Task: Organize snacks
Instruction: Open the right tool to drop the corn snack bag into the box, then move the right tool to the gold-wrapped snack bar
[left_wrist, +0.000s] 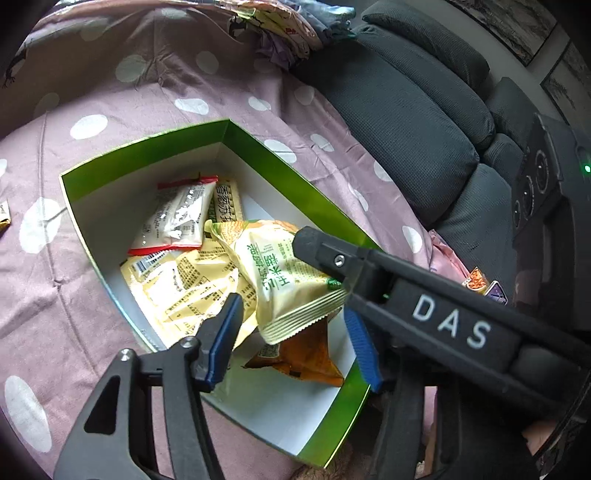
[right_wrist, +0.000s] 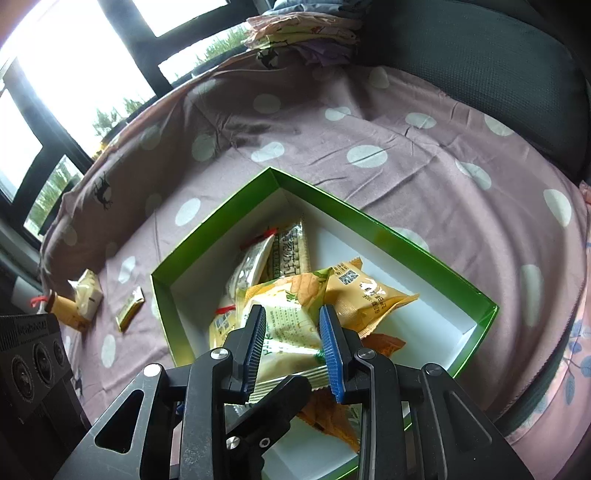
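Green-rimmed box (left_wrist: 177, 136) with a white interior sits open on the mauve polka-dot bedsheet (left_wrist: 122, 92); several snack packets are piled inside.

Right gripper (right_wrist: 291, 343) is clamped on the pale yellow-green packet (right_wrist: 288, 321), blue ribbed pads pressing both sides, packet held over the box. In the left wrist view the same packet (left_wrist: 280, 280) hangs from the right gripper's finger (left_wrist: 317, 247), crimped end pointing down.

Left gripper (left_wrist: 295, 332) has its jaws apart, blue pads on either side of the packet's lower end with a visible gap on the near side; contact on the far pad is hard to tell, since the right gripper's body covers it. It does not appear to be gripping.

Other contents of the box: red-edged white packet (left_wrist: 173, 218) and a beige cracker pack (left_wrist: 227, 201) toward the far corner, yellow packet (left_wrist: 177, 284) lying flat beneath, orange packet (left_wrist: 306, 358) near the close wall, and another orange-yellow packet (right_wrist: 365, 295) beside the held one.

Still outside the box, on the sheet at left: small gold packet (right_wrist: 130, 308), cream packet (right_wrist: 88, 297).

Dark grey cushions (left_wrist: 406, 110) border the sheet on the right.
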